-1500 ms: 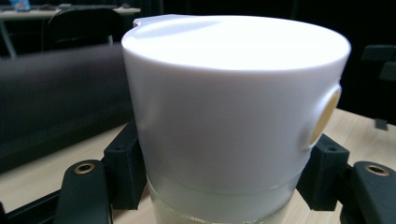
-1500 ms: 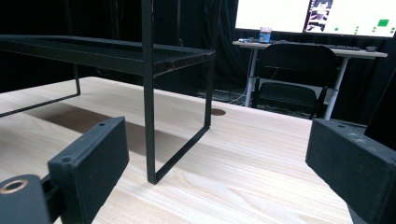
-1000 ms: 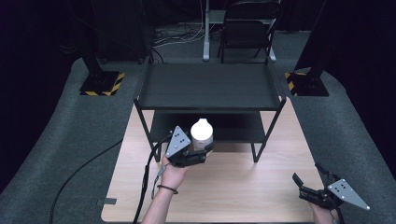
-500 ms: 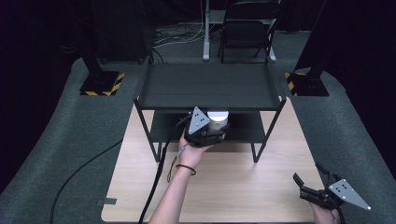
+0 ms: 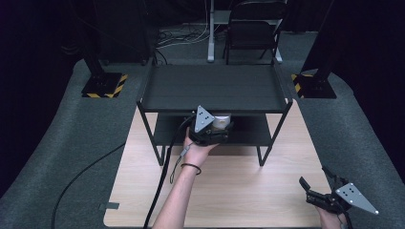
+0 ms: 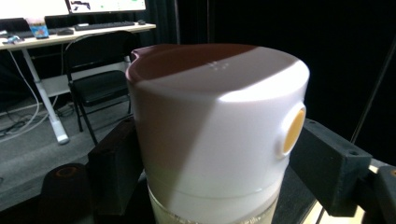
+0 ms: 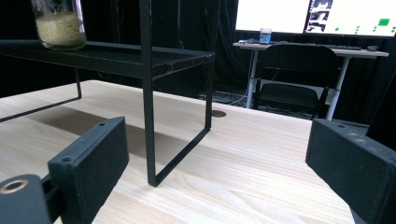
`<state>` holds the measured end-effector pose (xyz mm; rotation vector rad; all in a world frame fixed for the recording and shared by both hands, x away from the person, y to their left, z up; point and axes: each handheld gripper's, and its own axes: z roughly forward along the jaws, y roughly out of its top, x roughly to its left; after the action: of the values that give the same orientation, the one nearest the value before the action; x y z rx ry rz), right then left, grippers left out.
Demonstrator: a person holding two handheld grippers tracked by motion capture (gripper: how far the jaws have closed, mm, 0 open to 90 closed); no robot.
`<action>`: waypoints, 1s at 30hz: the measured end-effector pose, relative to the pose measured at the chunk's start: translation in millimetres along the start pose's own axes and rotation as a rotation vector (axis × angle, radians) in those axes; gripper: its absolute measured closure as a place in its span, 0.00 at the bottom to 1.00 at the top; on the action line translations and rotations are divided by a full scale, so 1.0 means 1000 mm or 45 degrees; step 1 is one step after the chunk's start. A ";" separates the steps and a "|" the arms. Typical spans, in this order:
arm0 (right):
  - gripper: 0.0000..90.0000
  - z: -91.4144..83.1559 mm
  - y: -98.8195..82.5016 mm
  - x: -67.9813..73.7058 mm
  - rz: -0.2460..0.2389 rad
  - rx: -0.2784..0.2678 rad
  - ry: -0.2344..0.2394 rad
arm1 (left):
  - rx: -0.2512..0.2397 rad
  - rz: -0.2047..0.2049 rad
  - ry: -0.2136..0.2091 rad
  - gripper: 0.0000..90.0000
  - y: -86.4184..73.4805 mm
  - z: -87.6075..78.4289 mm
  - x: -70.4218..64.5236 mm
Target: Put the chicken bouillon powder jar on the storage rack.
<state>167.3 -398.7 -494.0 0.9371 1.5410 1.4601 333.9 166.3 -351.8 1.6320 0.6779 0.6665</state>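
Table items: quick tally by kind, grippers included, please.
Jars: 1, white-lidded jar, clamped in the left gripper at the lower shelf.
Racks: 1, black two-shelf rack.
Grippers: 2, with the right gripper open.
Total: 4.

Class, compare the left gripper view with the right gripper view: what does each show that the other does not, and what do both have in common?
Left gripper view: a white lid with a round yellow button, clamped between that gripper's black jaws.

Right gripper view: open jaws over the wooden table, the black shelf frame's leg, and a glass jar of pale grains on the lower shelf.

Both: a black chair and a desk with lit monitors behind.
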 end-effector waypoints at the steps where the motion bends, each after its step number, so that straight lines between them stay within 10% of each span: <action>1: 0.06 0.000 0.000 0.000 -0.001 0.000 0.001 | -0.004 0.007 0.000 0.23 -0.001 -0.002 0.000; 15: 0.06 -0.001 0.000 0.001 -0.005 0.004 0.000 | -0.008 0.104 0.000 0.21 -0.026 -0.047 -0.001; 30: 0.06 -0.001 0.000 0.003 -0.013 0.017 0.000 | -0.044 -0.008 0.009 0.13 -0.093 -0.131 0.011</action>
<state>165.6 -396.3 -494.1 0.9362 1.5547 1.4444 237.6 274.0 -423.6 1.5961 0.6727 0.6762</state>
